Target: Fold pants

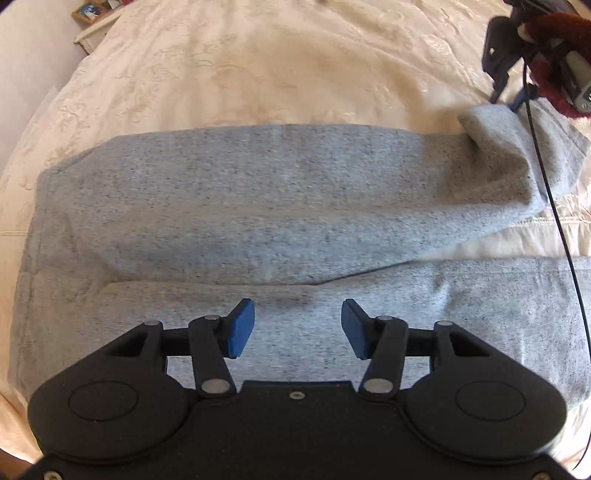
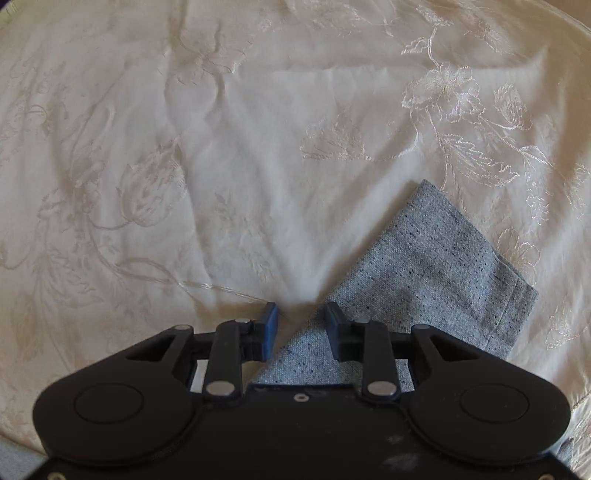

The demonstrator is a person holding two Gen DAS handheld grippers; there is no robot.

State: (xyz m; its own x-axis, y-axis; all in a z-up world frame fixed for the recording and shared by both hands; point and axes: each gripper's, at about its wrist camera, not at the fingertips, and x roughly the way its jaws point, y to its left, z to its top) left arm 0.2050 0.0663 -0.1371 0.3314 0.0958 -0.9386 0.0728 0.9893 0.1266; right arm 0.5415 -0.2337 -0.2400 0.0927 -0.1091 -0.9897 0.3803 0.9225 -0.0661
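Grey heathered pants (image 1: pixel 258 206) lie spread on a cream bedspread, waist to the left, both legs running right. My left gripper (image 1: pixel 297 328) is open and empty, hovering over the near leg. In the left wrist view my right gripper (image 1: pixel 508 98) is at the upper right, at the raised, folded-over cuff (image 1: pixel 491 129) of the far leg. In the right wrist view my right gripper (image 2: pixel 301 332) is open, with the edge of the grey leg cuff (image 2: pixel 424 273) between and right of its fingers, not clamped.
The cream embroidered bedspread (image 2: pixel 221 147) fills the surroundings. A black cable (image 1: pixel 554 206) hangs from the right gripper across the pants. A small wooden frame on a white ledge (image 1: pixel 88 14) sits beyond the bed's far left corner.
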